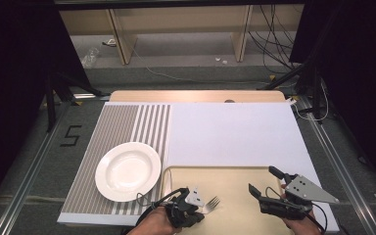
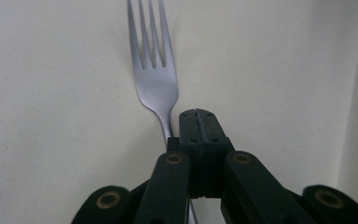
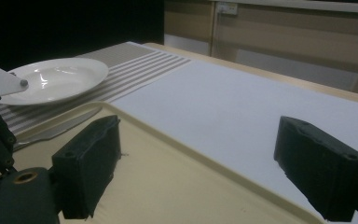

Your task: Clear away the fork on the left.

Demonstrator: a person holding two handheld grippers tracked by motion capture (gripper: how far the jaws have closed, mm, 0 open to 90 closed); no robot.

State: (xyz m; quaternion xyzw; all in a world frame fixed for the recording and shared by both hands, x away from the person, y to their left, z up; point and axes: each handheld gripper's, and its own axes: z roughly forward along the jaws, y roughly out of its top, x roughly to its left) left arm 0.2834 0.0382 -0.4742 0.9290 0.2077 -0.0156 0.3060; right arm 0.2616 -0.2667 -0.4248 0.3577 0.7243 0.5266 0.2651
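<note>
I have the left claw [image 1: 199,204] clenched on the fork [image 1: 211,203] over the tray [image 1: 235,172] (right claw [image 1: 263,182] released), placement beside the plate [image 1: 128,171] remaining.

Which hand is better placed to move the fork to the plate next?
Left. The left gripper is shut on the fork handle over the tray, and the plate lies just to its left. The right gripper hovers open on the tray's far side, holding nothing.
</note>
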